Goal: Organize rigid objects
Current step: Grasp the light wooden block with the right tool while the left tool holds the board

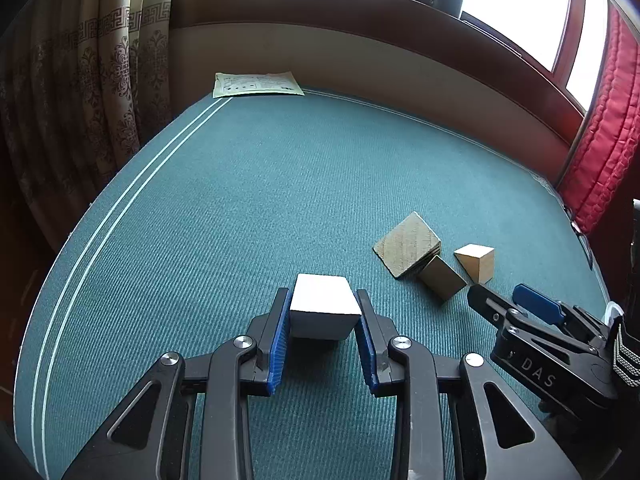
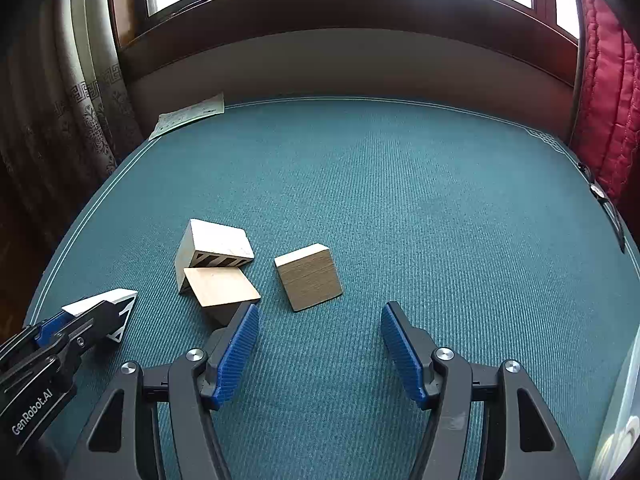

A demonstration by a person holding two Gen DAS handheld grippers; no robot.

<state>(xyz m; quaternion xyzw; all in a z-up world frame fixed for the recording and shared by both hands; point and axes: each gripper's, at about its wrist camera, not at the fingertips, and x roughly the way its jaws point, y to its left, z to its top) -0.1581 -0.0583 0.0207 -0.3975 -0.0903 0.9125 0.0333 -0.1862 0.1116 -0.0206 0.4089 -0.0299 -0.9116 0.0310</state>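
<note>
My left gripper [image 1: 323,298] is shut on a white block [image 1: 324,304], pinched between its blue pads just above the teal mat [image 1: 240,200]. To its right lie a flat wooden block [image 1: 408,245], a darker block [image 1: 442,281] and a pale wooden wedge [image 1: 476,263], close together. My right gripper [image 2: 320,340] stands open over bare mat with nothing between its fingers. Just ahead of it lies a wooden block [image 2: 310,280], with a tan block [image 2: 222,286] and a striped white block [image 2: 214,248] further left. The left gripper [image 2: 106,308] shows at the left edge with the white block [image 2: 120,300].
A printed paper sheet [image 1: 256,84] lies at the mat's far left corner. A patterned curtain [image 1: 100,80] hangs on the left and a red quilted cushion [image 1: 600,128] stands on the right. A wooden window sill [image 2: 340,4] runs along the back.
</note>
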